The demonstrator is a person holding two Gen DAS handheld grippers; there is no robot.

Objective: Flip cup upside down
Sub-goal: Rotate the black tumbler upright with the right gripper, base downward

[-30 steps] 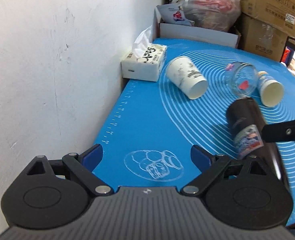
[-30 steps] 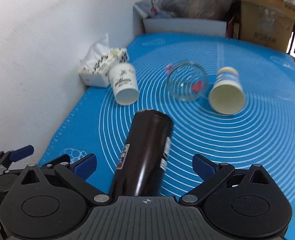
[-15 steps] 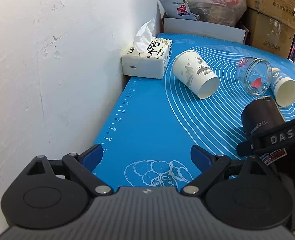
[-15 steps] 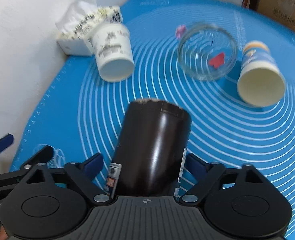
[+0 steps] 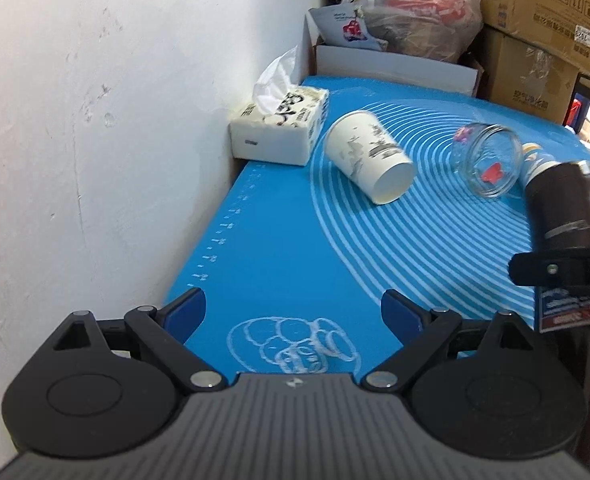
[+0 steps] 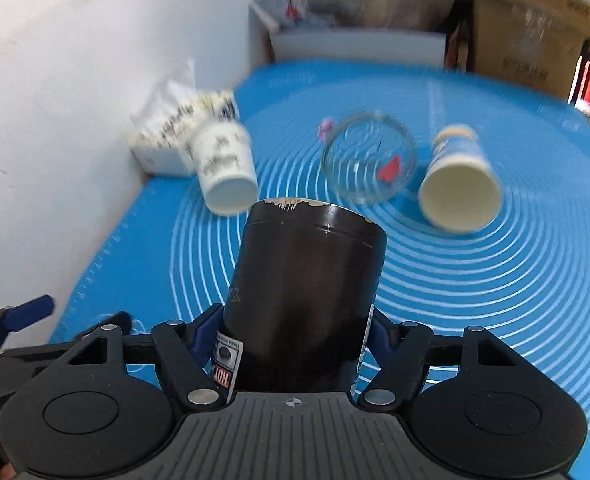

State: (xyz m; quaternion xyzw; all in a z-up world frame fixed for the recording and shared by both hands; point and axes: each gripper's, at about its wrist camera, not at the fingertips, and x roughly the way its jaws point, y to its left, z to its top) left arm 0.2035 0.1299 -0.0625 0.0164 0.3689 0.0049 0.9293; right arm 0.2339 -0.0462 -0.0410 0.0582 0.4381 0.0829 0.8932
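My right gripper [image 6: 293,336] is shut on a dark brown cup [image 6: 307,292] with a printed label and holds it tilted up off the blue mat [image 6: 495,280]. In the left wrist view the same cup [image 5: 567,208] is at the far right, raised, with a right finger [image 5: 551,268] across it. My left gripper [image 5: 295,312] is open and empty, low over the mat's near left corner [image 5: 275,260].
A white paper cup [image 5: 369,160], a glass jar [image 5: 491,164] and a blue-and-cream paper cup [image 6: 459,188] lie on their sides on the mat. A tissue box [image 5: 283,128] sits by the white wall [image 5: 95,120]. Cardboard boxes [image 5: 535,20] and a bag stand behind.
My right gripper closed on the dark cup, which lay on the mat, and lifted its far end up. My left gripper stayed open and barely moved.
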